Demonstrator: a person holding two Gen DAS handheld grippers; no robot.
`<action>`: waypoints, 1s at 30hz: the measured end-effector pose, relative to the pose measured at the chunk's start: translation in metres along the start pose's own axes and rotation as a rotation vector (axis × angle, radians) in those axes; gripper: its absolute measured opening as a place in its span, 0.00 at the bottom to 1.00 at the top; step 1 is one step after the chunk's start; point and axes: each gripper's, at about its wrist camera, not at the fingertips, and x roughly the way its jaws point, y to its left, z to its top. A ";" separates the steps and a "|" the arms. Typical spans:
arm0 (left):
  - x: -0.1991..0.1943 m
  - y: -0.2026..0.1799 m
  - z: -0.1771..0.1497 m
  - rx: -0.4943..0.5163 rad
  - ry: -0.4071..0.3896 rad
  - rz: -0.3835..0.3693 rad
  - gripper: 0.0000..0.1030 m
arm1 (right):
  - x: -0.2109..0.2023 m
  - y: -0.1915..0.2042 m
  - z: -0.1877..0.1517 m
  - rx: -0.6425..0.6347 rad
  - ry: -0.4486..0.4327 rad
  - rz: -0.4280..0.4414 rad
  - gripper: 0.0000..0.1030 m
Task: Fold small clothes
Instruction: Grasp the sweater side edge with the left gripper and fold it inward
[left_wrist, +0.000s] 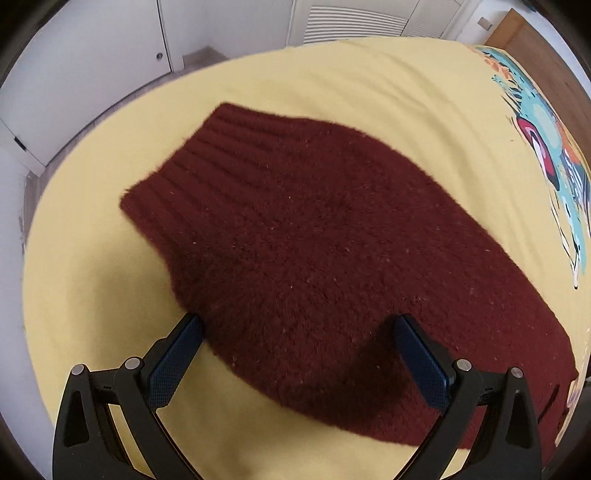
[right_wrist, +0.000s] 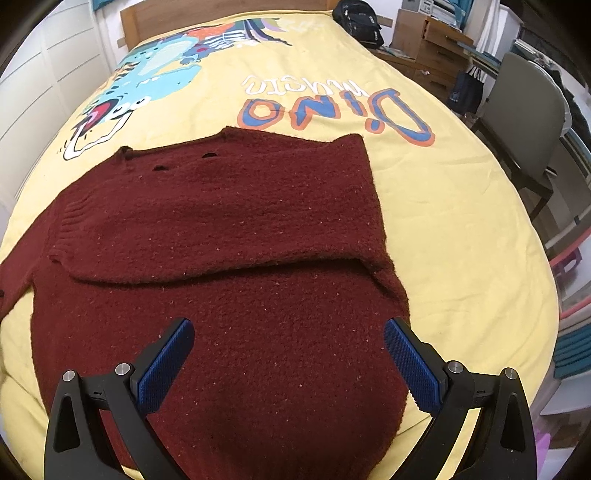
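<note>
In the left wrist view, a maroon sweater (left_wrist: 314, 236) is seen spread on a yellow bedspread (left_wrist: 92, 277), its ribbed band (left_wrist: 207, 162) pointing away to the left. The left gripper (left_wrist: 295, 328) is held over the sweater's near edge, jaws wide apart and nothing between them.

In the right wrist view, the sweater (right_wrist: 229, 295) is shown with one sleeve (right_wrist: 221, 218) already laid across the body, its cuff (right_wrist: 70, 229) at the left. The right gripper (right_wrist: 288, 332) is poised above the lower body, jaws likewise apart and empty.

Trouble could be expected from the thick, fuzzy knit — only the top layer might be pinched, so the fold would drag unevenly. The folded sleeve could also be pulled askew if the body is lifted too sharply, and the bedspread itself might be caught in the jaws.
</note>
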 end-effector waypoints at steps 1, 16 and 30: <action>0.001 0.004 0.001 -0.010 -0.002 -0.011 0.97 | 0.000 0.000 0.000 -0.001 0.002 0.001 0.99; -0.073 -0.013 -0.004 0.128 -0.091 -0.161 0.12 | -0.010 -0.005 0.010 -0.002 -0.031 0.010 0.99; -0.158 -0.194 -0.123 0.531 -0.115 -0.328 0.12 | -0.016 -0.023 0.037 0.002 -0.071 0.060 0.99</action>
